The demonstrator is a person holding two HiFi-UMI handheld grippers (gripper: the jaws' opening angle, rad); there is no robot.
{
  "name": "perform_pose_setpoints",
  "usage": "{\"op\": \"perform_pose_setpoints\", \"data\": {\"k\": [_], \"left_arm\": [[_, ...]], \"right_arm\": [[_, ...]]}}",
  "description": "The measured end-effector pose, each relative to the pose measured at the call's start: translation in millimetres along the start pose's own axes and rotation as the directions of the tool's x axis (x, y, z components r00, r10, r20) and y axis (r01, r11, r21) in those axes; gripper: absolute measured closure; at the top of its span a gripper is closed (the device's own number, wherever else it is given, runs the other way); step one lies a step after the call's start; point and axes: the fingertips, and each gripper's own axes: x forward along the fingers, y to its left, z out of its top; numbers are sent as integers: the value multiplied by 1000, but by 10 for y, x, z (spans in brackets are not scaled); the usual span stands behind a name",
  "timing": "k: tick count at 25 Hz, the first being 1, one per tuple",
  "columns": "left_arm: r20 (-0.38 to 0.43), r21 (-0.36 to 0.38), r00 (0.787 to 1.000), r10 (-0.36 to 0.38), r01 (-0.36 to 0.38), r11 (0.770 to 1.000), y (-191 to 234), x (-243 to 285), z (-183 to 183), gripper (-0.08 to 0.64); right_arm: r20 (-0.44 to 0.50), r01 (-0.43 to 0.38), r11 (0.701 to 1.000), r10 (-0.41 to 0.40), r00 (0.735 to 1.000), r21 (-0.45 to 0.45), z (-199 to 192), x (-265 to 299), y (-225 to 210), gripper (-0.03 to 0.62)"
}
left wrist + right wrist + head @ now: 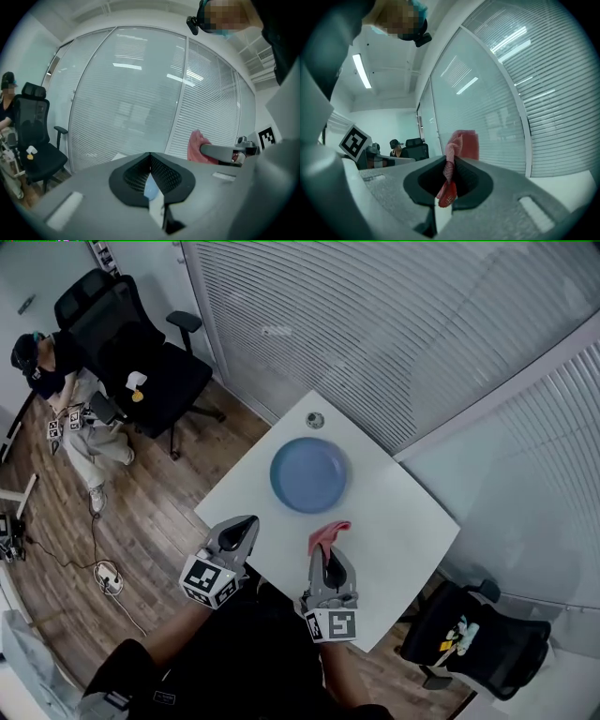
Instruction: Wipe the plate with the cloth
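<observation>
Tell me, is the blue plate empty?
Empty. The plate shows a bare blue surface; the cloth is pinched in the right gripper, not on it.

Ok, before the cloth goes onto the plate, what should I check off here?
1. Cloth clamped in right gripper: ok.
2. Plate flat on table, nothing on it: ok.
3. Cloth touching plate: not ok, it sits short of the near rim.
4. Left gripper shut and empty: ok.
5. Left gripper steadying plate: not ok, apart from it.
6. Dirt on plate: cannot tell.

No readable text, labels or numbers anywhere.
</observation>
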Motion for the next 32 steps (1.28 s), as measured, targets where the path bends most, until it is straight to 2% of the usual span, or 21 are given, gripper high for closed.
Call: {"op": "perform_pose_setpoints", "data": {"k": [5,9,13,18,26,32], "left_arm": [[-78,-11,997,-22,21,1000,300,475,-94,549],[-171,-73,984,-54,42,996,555,754,-333,534],[-296,-142,954,-56,14,990,858,1047,-738,493],[-401,-244,914,-58,-45,969,1166,1396,-1211,450],[-533,-289,845,-49,-128,949,1436,1723,-1813,401],[-589,-336,805,-72,-163,928,1496,1876,-2012,385]], "right_arm": [[-21,64,998,-64,998,23,-49,311,-209,568],[-56,79,997,-78,995,9,-136,585,-212,568],[-92,90,996,-89,992,6,-217,845,-256,568],[-137,106,994,-105,985,1,-384,1094,-378,568],[-183,140,990,-136,974,12,-620,1353,-574,568],[-220,119,993,-116,969,1,-715,1555,-622,568]]}}
